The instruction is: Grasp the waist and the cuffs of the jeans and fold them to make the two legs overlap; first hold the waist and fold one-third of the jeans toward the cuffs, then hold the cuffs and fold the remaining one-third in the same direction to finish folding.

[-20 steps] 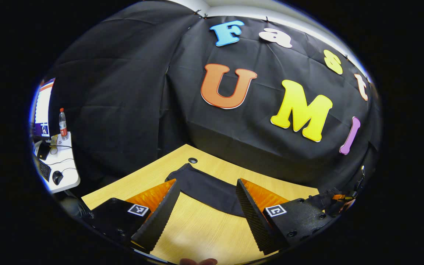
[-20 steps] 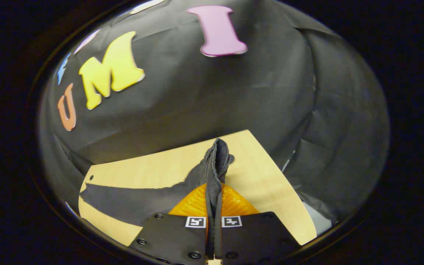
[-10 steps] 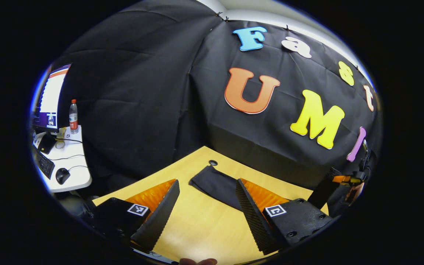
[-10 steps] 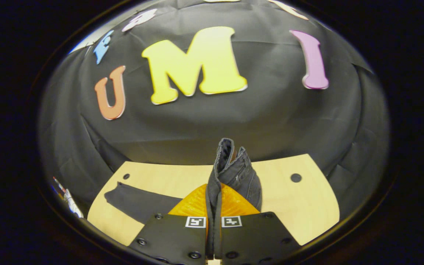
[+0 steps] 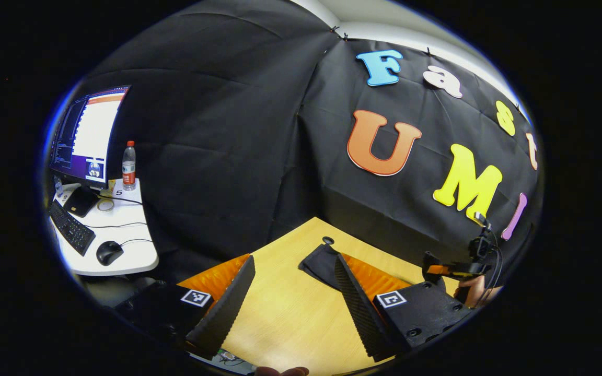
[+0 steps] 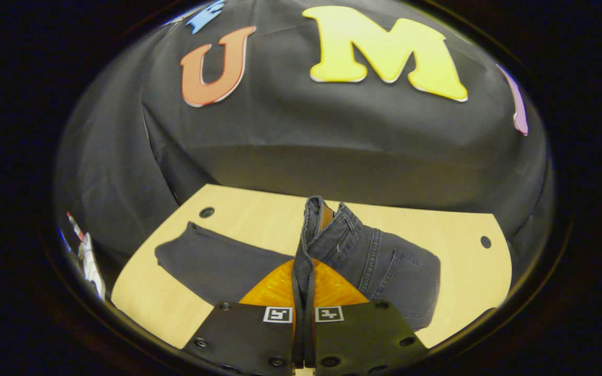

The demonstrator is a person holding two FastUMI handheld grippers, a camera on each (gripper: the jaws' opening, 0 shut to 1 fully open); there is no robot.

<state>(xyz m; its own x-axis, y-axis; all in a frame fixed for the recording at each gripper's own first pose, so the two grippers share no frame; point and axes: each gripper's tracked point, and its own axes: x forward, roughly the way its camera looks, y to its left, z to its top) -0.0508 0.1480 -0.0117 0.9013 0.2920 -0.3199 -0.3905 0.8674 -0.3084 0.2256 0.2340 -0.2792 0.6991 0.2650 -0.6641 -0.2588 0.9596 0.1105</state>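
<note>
Dark grey jeans (image 6: 384, 266) lie along the wooden table (image 6: 259, 214). Their legs (image 6: 201, 258) stretch to the left in the right gripper view. My right gripper (image 6: 305, 271) is shut on the waistband (image 6: 314, 219), which stands up between its fingers, while the seat and pocket part sags to the right. In the left gripper view my left gripper (image 5: 294, 258) hovers open over bare table (image 5: 285, 308) with nothing between its fingers. The cuff end (image 5: 319, 261) lies just beyond its right finger (image 5: 353, 297). The right gripper (image 5: 455, 269) and the hand (image 5: 471, 290) holding it are at the far right.
Cable holes (image 6: 207, 212) (image 6: 481, 242) sit near the table's far corners. In the left gripper view a white side desk (image 5: 118, 245) stands beyond the table's left edge, carrying a monitor (image 5: 89, 138), bottle (image 5: 128, 166), keyboard (image 5: 71, 230) and mouse (image 5: 107, 253).
My right gripper, still holding the waistband, has swung round so more of the jeans shows, with the seat part sagging to the right. The left gripper view has turned left, away from the jeans.
</note>
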